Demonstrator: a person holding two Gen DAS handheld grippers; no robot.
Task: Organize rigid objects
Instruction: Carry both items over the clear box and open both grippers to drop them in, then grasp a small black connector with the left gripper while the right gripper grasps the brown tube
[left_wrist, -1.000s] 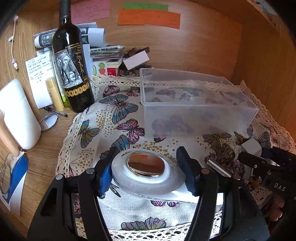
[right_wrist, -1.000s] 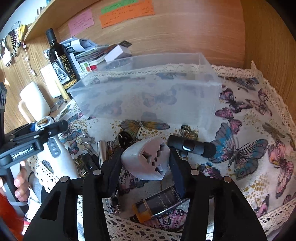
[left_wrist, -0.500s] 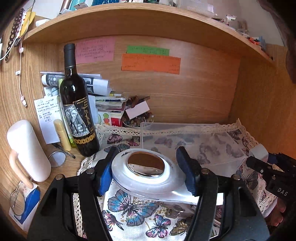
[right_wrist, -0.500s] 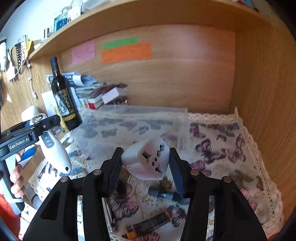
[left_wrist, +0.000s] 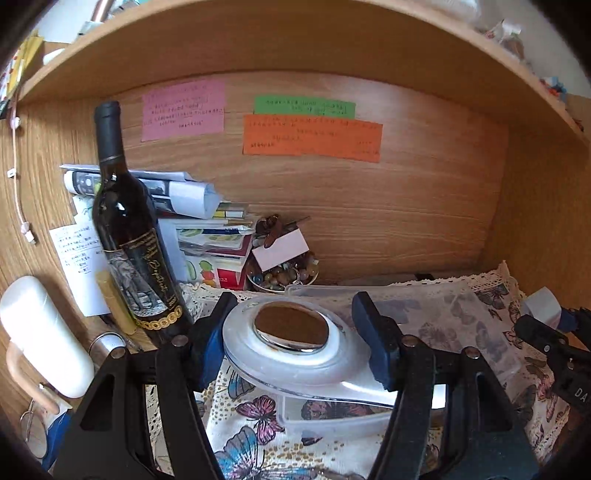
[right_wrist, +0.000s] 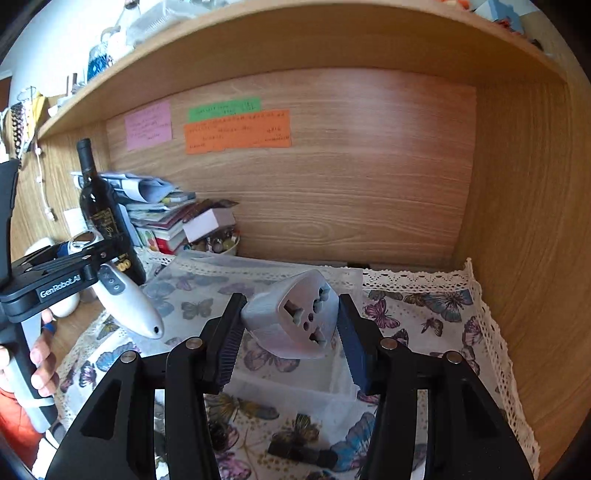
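Note:
My left gripper (left_wrist: 295, 339) is shut on a white handheld device with a round metal disc (left_wrist: 291, 330), held up above the near edge of the clear plastic box (left_wrist: 443, 317). In the right wrist view the same white device (right_wrist: 125, 299) hangs from the left gripper at the left. My right gripper (right_wrist: 291, 328) is shut on a white plug adapter (right_wrist: 295, 317), held above the clear box (right_wrist: 295, 384). The adapter's tip also shows at the right edge of the left wrist view (left_wrist: 541, 302).
A dark wine bottle (left_wrist: 133, 240) stands at the left beside stacked papers and books (left_wrist: 207, 240) and a bowl of beads (left_wrist: 284, 275). A white mug (left_wrist: 44, 332) sits far left. A black cylinder (right_wrist: 303, 454) lies on the butterfly cloth (right_wrist: 443, 310). Wooden walls enclose back and right.
Both grippers have lifted their objects off the cloth and risen, tilting up toward the back wall. The box and cloth now sit lower in both views.

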